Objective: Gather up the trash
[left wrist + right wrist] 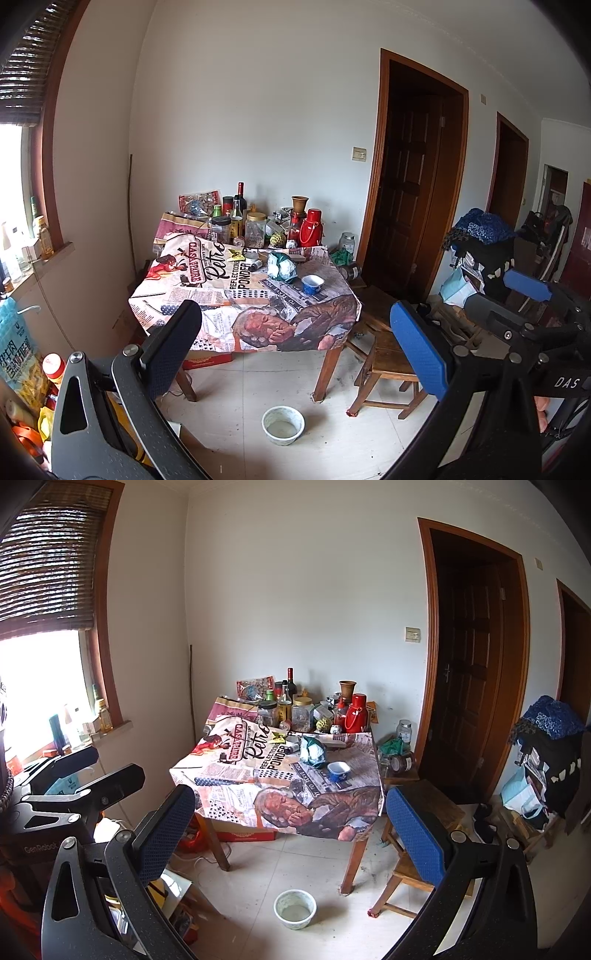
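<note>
We see the crumpled white-green bag (281, 266), a lumpy wad with no clear long axis, on the printed tablecloth (221, 295), ahead of and between our left gripper (295, 339) fingers. Small blue cup (312, 284) just right of it. Our left and right gripper (290, 830) both spread wide, holding nothing, well short of the table.

Crumpled green-white wrapper (281, 266) lies on tablecloth beside blue cup (312, 284).

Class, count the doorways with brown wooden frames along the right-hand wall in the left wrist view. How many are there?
2. The nearer doorway stands just right of the table; the second doorway is further right along the same wall. More may lie beyond the frame.
</note>
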Demonstrator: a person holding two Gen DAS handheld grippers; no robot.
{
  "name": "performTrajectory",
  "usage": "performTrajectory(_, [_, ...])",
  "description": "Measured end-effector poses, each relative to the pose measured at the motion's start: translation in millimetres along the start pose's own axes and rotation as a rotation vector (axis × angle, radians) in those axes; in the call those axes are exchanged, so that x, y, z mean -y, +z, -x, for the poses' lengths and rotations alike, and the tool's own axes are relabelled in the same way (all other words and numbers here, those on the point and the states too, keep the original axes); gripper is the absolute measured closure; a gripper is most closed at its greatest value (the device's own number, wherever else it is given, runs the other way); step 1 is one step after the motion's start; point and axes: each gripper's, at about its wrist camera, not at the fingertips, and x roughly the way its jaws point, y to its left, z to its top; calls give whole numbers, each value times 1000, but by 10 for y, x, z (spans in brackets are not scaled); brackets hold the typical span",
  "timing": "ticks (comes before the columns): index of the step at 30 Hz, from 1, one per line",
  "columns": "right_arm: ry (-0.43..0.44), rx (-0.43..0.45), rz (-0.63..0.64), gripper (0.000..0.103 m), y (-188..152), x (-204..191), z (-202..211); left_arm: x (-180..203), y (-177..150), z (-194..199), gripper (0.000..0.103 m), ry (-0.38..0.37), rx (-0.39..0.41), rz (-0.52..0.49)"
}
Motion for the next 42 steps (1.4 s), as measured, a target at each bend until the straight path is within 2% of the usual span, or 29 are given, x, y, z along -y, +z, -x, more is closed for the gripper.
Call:
performTrajectory(13, [0,-1,1,0,-12,5,-48,49,-9,-62,0,9,-2,-12])
performTrajectory(23, [4,1,12,0,55,228,-237,243,137,-337,0,28,5,-23])
performTrajectory(33, [-16,-28,6,0,148,465,-600,388,284,-858,0,52,-31,-25])
performTrajectory(42, [-75,-85,-54,0,253,630,-1293,153,442,-1674,0,16,-94,-25])
